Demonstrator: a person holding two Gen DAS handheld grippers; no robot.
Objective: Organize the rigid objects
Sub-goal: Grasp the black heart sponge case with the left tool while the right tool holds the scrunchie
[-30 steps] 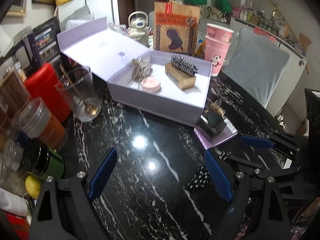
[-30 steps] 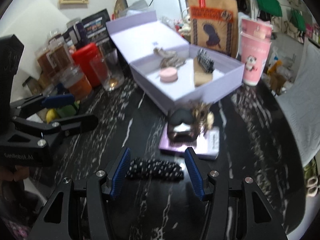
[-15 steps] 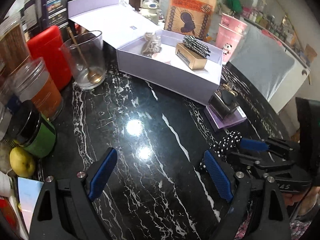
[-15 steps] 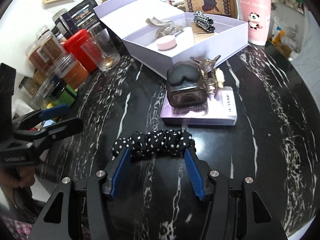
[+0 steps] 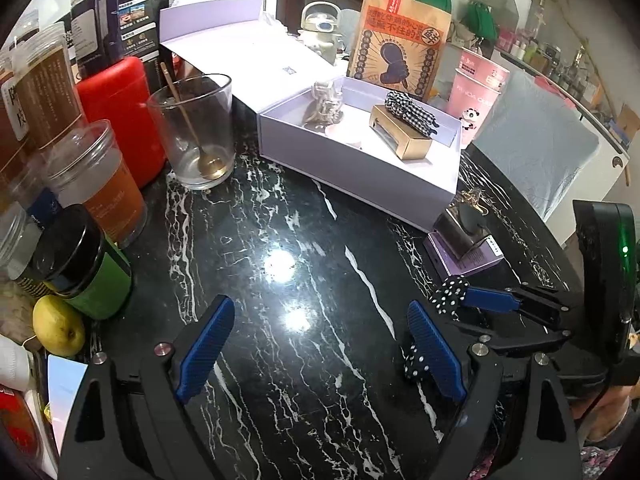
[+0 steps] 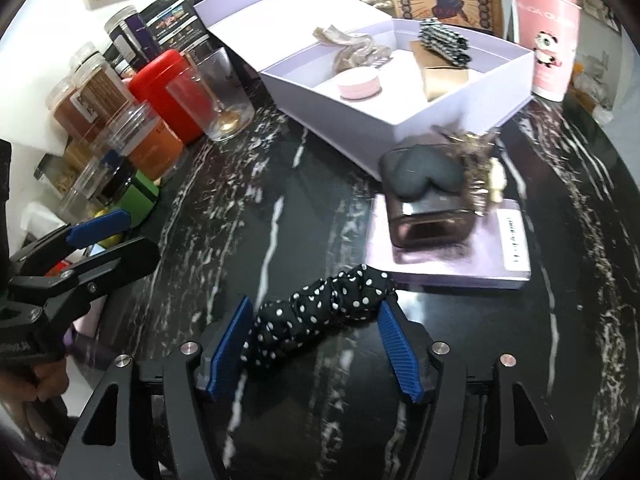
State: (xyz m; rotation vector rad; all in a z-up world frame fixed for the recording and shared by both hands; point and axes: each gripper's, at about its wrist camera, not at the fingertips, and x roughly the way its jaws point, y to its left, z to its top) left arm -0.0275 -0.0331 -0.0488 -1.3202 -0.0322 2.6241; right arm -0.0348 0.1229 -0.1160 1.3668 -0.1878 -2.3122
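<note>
A black scrunchie with white dots [image 6: 320, 308] lies on the black marble table [image 6: 280, 200] between the fingers of my right gripper [image 6: 316, 312]. The jaws are opening, and the cloth still reaches both blue pads [image 6: 396, 344] without being squeezed. My left gripper [image 5: 320, 312] stands open over bare marble, nothing between its fingers; in the right wrist view it shows at the left edge [image 6: 100, 232]. Behind them stands an open lilac box [image 5: 352, 172] with a pink round case [image 6: 358, 84], a gold box [image 5: 400, 136] topped by a checked hair tie, and a clear hair claw [image 5: 324, 104].
A dark bottle [image 6: 428, 204] and a gold hair claw [image 6: 480, 172] rest on a flat lilac box [image 6: 500, 252]. A glass with a spoon [image 5: 196, 132], a red canister [image 5: 124, 116] and several jars crowd the left. A pink paper cup [image 5: 476, 92] stands behind the box.
My right gripper came down to the table with the dotted scrunchie and its jaws widened. My left gripper sank a little and moved closer to the marble; it stayed open.
</note>
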